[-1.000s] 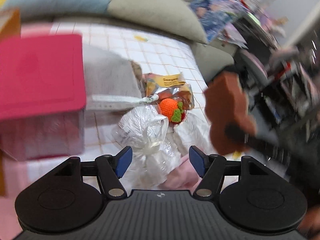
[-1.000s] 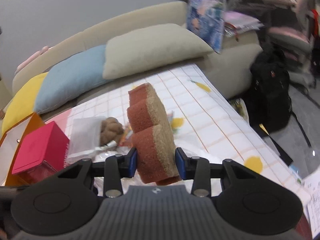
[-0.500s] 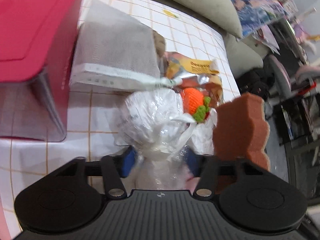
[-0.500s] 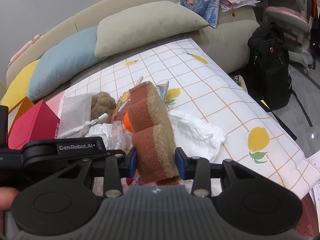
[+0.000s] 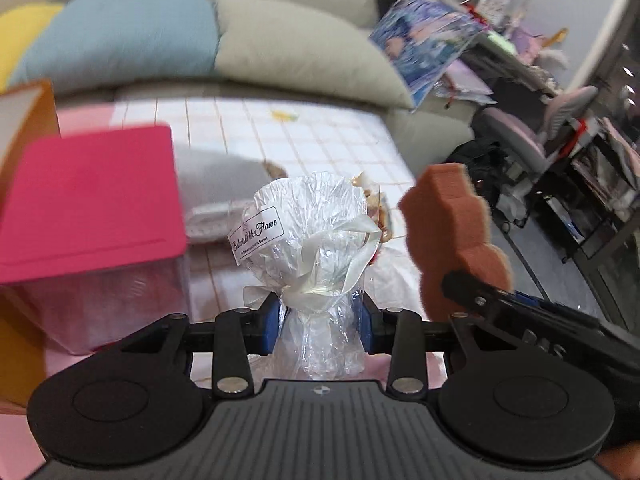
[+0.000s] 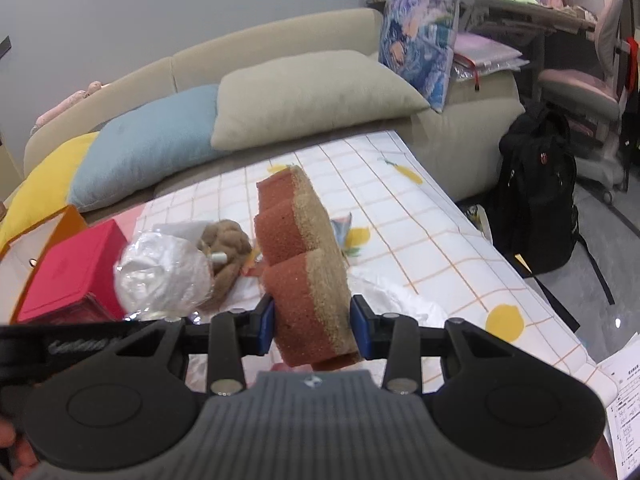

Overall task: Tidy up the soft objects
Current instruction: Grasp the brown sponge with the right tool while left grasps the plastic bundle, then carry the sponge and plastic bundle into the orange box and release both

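Lifted off the checked cloth (image 5: pixel 320 136) since a second ago, the plastic-wrapped bundle (image 5: pixel 316 232) now stands at frame centre in the left gripper (image 5: pixel 320 320), whose jaws are closing on its neck; earlier they stood wide and empty. Right gripper (image 6: pixel 312 320) keeps its narrow clamp on the sponge (image 6: pixel 308 264), centre frame. At left sits the pink box (image 5: pixel 88 200).

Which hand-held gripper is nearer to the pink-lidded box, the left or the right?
Left. The left hand-held gripper, closing on the cellophane-wrapped bundle, is just beside the pink-lidded box. The right hand-held gripper, holding the brown sponge, is beyond the bundle from the box.
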Demonstrator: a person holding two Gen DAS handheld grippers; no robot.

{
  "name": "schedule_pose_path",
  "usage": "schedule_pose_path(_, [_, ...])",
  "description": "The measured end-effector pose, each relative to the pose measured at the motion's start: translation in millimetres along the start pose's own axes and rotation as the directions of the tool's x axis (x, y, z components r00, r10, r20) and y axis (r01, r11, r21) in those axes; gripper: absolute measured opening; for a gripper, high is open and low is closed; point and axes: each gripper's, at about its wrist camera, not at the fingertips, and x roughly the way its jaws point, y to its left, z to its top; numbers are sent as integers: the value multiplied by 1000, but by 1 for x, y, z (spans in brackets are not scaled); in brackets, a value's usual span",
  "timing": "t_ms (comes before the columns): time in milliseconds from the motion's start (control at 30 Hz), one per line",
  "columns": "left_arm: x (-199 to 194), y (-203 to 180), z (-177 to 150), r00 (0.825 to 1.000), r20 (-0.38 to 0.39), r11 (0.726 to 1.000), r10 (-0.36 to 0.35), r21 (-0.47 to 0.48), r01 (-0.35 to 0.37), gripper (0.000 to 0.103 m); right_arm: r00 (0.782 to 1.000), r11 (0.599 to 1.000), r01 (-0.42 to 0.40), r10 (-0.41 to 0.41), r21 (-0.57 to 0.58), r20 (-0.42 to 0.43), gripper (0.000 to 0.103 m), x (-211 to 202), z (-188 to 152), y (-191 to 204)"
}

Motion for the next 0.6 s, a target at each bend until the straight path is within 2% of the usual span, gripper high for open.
schedule_pose_path(100, [-28,1,-4,999,40,999,-16,45,14,43,1000,1000,-9,9,4,-21,38,-11,-2,12])
schedule_pose_path(200, [-50,9,-8,998,60,999,-13,52,10,43,998,999,-51,51,1,-31,38,-23,-7,29])
schedule_pose_path(600, [-120,68,-25,985,115,992,126,-8,-126,43,968,961,-246,237,-127,-79,38,-52,-22,130])
